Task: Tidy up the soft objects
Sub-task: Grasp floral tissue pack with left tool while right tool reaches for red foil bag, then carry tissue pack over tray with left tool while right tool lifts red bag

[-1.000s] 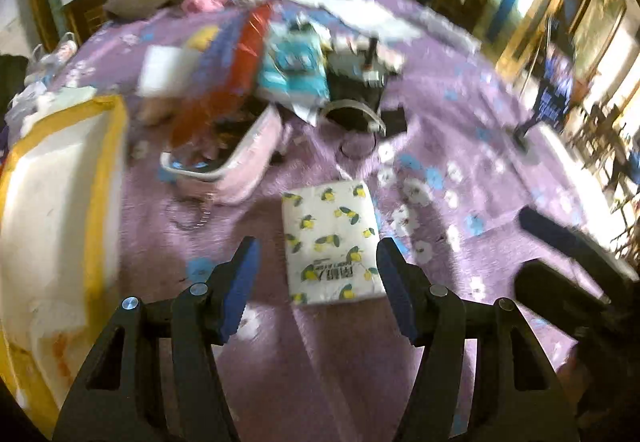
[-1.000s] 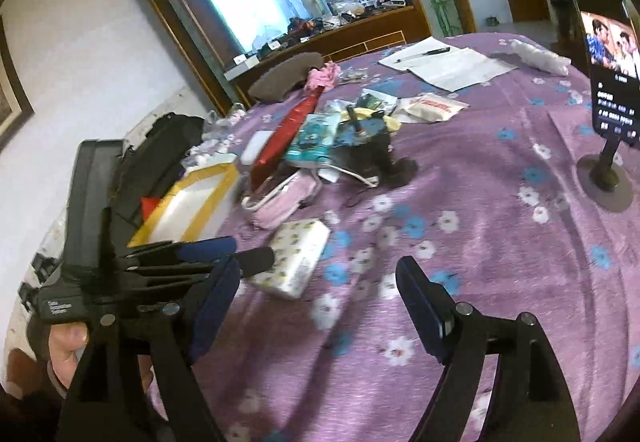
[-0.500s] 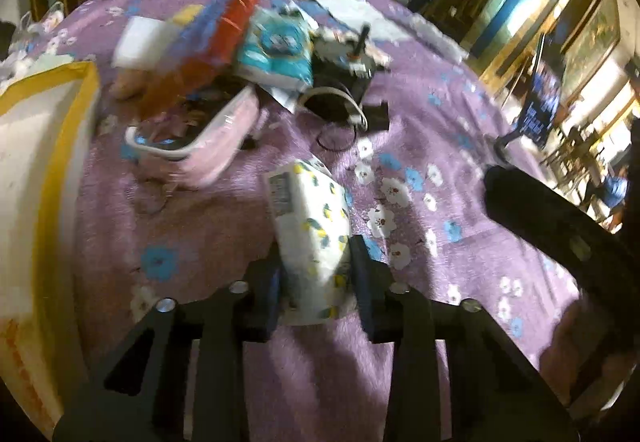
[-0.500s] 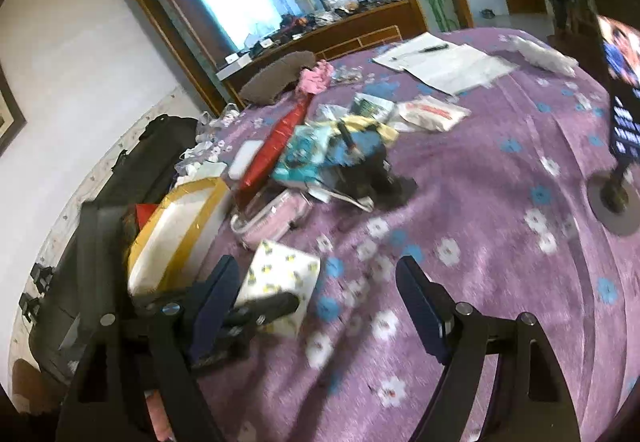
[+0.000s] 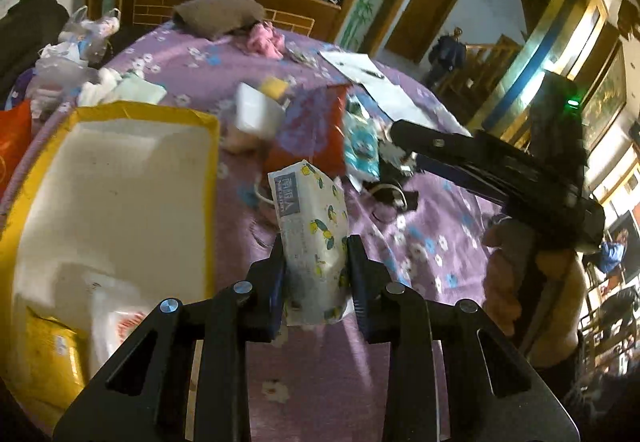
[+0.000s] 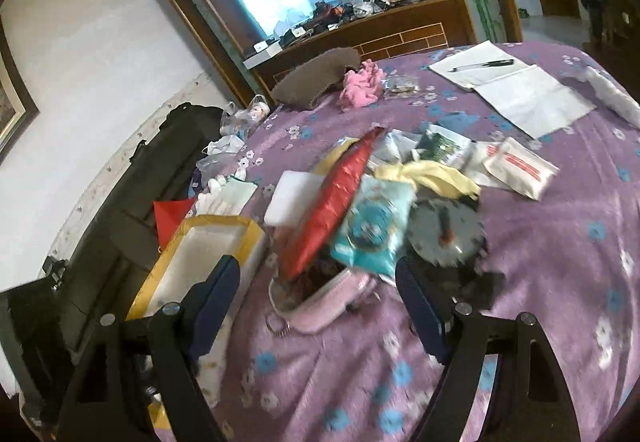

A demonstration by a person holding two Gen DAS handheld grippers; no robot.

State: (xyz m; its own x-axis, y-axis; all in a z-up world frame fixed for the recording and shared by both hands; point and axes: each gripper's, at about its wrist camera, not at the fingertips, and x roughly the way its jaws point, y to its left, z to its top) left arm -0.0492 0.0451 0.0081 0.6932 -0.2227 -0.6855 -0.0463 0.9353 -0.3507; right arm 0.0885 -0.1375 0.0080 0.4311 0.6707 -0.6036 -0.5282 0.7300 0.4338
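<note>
My left gripper point(image 5: 316, 274) is shut on a white tissue pack with a lemon print point(image 5: 310, 238) and holds it lifted above the purple flowered tablecloth point(image 5: 328, 374), just right of the yellow-rimmed white box point(image 5: 116, 193). My right gripper point(image 6: 320, 306) is open and empty, over the pink pouch point(image 6: 332, 302) in the pile. It appears in the left wrist view as a black bar at the right point(image 5: 492, 169). A teal packet point(image 6: 372, 234), a red foil bag point(image 6: 336, 201) and a white sponge block point(image 6: 292, 197) lie in the pile.
A brown cushion point(image 6: 316, 73) and pink cloth point(image 6: 362, 83) lie at the far edge. Papers with a pen point(image 6: 508, 81) sit at the far right. The box point(image 6: 208, 254) holds yellow and white packets point(image 5: 80, 330). A black bag point(image 6: 132, 209) stands left of the table.
My left gripper closed on the tissue pack and lifted it off the cloth toward the yellow box. My right gripper moved forward over the pile, still open.
</note>
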